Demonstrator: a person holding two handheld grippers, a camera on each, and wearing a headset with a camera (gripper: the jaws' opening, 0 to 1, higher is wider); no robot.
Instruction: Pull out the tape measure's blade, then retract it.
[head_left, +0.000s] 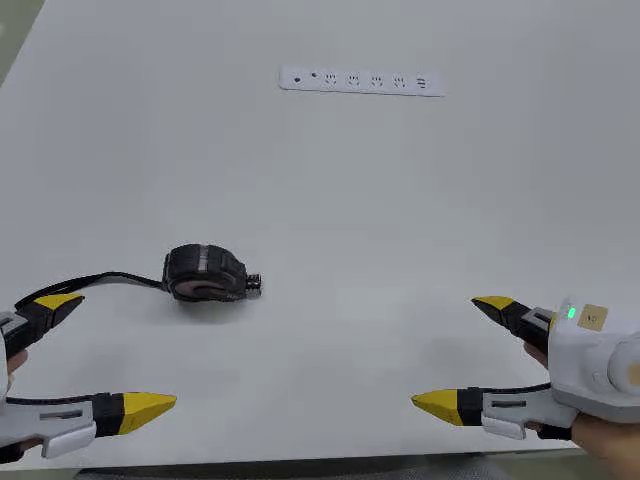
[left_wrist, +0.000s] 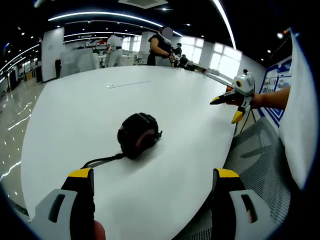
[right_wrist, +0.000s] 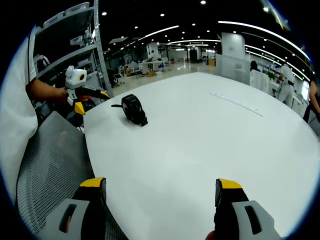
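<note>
Tape measure (head_left: 205, 273): black, blade in, left of centre in the head view, its black strap (head_left: 115, 276) trailing toward the left edge. Surface: white table (head_left: 380, 200), power strip (head_left: 360, 81) at top centre, open office (right_wrist: 170, 52) beyond. Your left gripper (head_left: 127, 350), lower left: jaws wide, empty, near the tape. Your right gripper (head_left: 444, 350), lower right: jaws wide, empty, well apart.

Black tape measure (head_left: 205, 273) on its side on white table, blade retracted.

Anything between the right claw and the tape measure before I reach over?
Nothing: in the head view, only bare white table separates the right claw from the tape measure.
</note>
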